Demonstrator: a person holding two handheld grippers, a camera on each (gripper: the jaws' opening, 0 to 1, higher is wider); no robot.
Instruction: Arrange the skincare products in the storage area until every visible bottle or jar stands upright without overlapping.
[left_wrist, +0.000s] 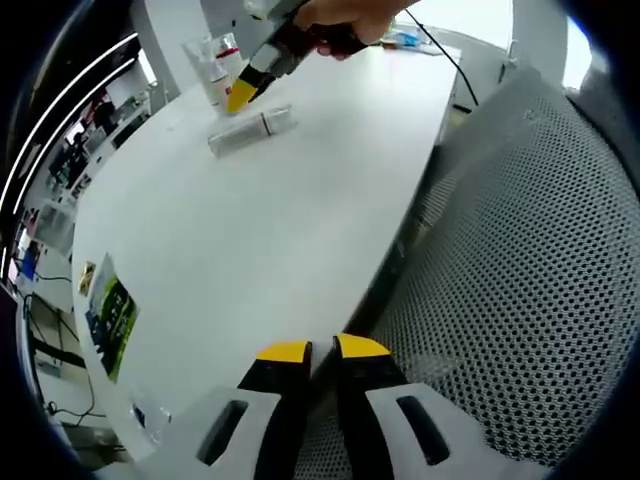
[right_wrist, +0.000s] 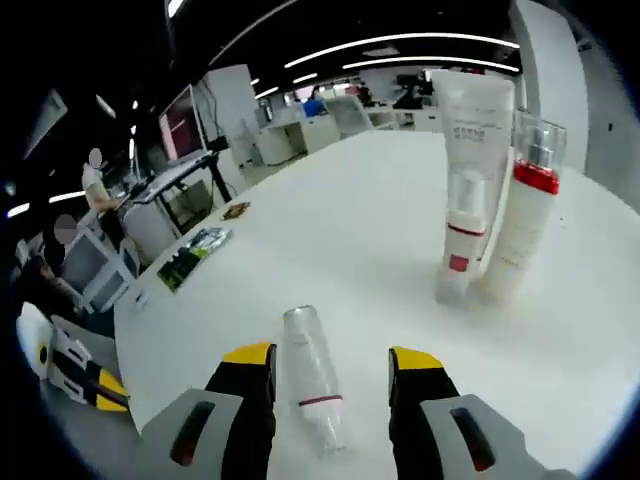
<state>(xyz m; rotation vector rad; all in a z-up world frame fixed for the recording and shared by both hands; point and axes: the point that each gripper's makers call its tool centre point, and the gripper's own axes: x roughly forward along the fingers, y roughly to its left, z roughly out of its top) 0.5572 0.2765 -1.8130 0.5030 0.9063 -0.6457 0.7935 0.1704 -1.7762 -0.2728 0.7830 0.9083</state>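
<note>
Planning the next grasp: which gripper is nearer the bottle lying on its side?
Right. The right gripper straddles the lying bottle; the left gripper is far across the table.

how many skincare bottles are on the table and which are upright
3: the white tube and the red-collared bottle stand upright side by side; the clear bottle lies flat between the right gripper jaws.

Table (left_wrist: 270, 220): a wide white top is taking most of the left gripper view, with a curved edge.
Mesh chair (left_wrist: 530, 270): a grey perforated seat is standing just beside the table edge.
Green leaflet (left_wrist: 110, 320): it is lying flat near the table edge; in the right gripper view it (right_wrist: 192, 256) is lying far from the gripper.
Small yellow card (right_wrist: 236, 210): it is lying beyond the leaflet.
Black cable (left_wrist: 445, 50): it is running across the far table part.
Ceiling lights (right_wrist: 400, 40): long white strips are glowing over the office desks behind.
</note>
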